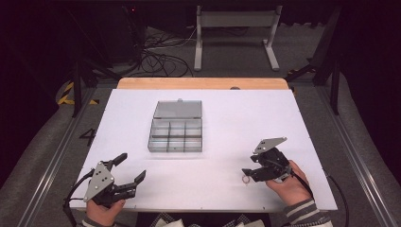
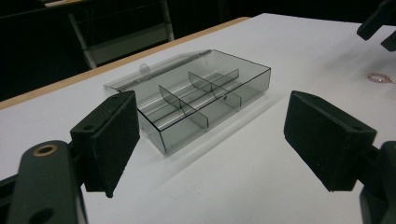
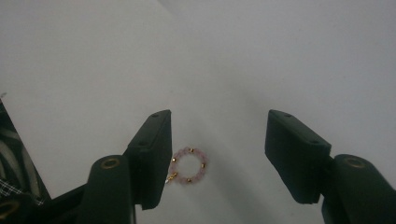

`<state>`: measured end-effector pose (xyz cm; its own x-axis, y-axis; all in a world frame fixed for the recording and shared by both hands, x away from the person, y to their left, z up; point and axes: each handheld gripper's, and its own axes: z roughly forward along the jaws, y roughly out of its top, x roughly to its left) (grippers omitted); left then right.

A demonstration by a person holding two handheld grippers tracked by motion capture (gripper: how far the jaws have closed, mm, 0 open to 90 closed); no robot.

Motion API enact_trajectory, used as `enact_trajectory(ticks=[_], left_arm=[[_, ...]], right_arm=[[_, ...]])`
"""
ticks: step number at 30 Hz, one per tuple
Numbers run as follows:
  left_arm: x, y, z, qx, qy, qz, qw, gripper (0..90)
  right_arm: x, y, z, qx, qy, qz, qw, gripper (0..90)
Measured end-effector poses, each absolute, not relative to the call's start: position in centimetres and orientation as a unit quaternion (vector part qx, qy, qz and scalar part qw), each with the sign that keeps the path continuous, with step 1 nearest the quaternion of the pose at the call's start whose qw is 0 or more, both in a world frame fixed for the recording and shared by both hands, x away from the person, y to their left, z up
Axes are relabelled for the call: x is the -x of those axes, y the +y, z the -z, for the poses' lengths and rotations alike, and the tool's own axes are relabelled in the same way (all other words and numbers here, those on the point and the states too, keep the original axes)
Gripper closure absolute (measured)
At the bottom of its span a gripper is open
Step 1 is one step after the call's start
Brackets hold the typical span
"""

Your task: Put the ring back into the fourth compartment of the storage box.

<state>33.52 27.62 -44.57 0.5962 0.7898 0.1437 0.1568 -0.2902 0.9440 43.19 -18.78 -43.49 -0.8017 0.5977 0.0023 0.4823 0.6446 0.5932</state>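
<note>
A small ring of pink beads with gold spacers (image 3: 188, 165) lies on the white tabletop (image 1: 236, 123). My right gripper (image 3: 217, 144) hovers over it, open, and the ring sits between the jaws, close to the left one, with neither pad pressing on it. In the high view that gripper (image 1: 248, 165) is at the front right, just above the ring (image 1: 246, 179). A clear grey compartment box (image 1: 176, 127) stands in the middle with its lid folded back. My left gripper (image 1: 132, 166) rests at the front left, open and empty, facing the box (image 2: 205, 88).
A wooden strip (image 1: 203, 83) runs along the table's far edge. Beyond it on the floor are a grey metal stand (image 1: 235, 33) and loose cables (image 1: 161, 59). In the left gripper view the right gripper (image 2: 380, 25) shows at the top right.
</note>
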Motion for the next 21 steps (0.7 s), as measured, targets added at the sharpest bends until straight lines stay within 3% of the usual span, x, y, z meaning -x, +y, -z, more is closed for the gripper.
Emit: enact_trajectory(ticks=[21], left_arm=[[-33.5,27.5,44.6,-0.739,0.323,-0.313,0.502,18.8]], right_arm=[[-43.4,-17.1,45.5,-0.298,0.928,-0.211,0.078,64.7]])
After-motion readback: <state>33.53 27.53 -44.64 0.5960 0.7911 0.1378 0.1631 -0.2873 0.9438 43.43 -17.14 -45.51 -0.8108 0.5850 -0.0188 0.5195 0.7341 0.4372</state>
